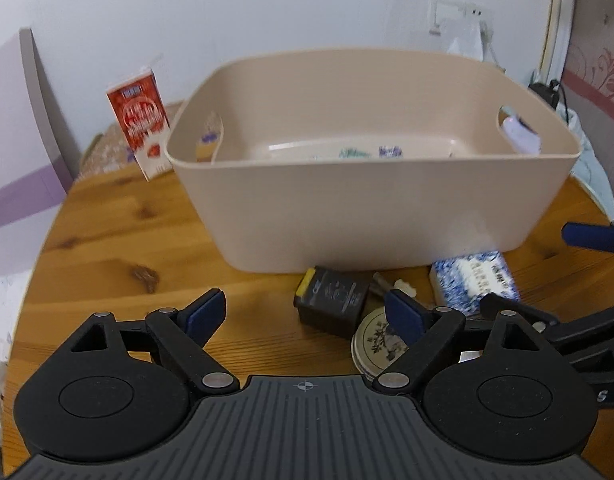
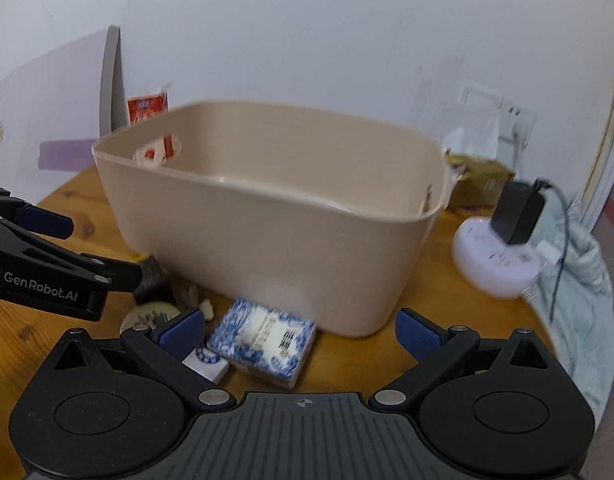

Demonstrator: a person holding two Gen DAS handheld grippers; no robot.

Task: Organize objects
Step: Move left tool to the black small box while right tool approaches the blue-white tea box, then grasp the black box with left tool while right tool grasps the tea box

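A beige plastic bin stands on the round wooden table; some small packets lie inside it. In front of it lie a black box with a yellow end, a round patterned tin, a blue-and-white packet and a small white box. My left gripper is open and empty, just short of the black box. My right gripper is open and empty over the blue-and-white packet.
A red-and-white carton stands behind the bin's left end. A white power hub with a black adapter sits at the right, by a yellow box and cloth. A wall stands behind.
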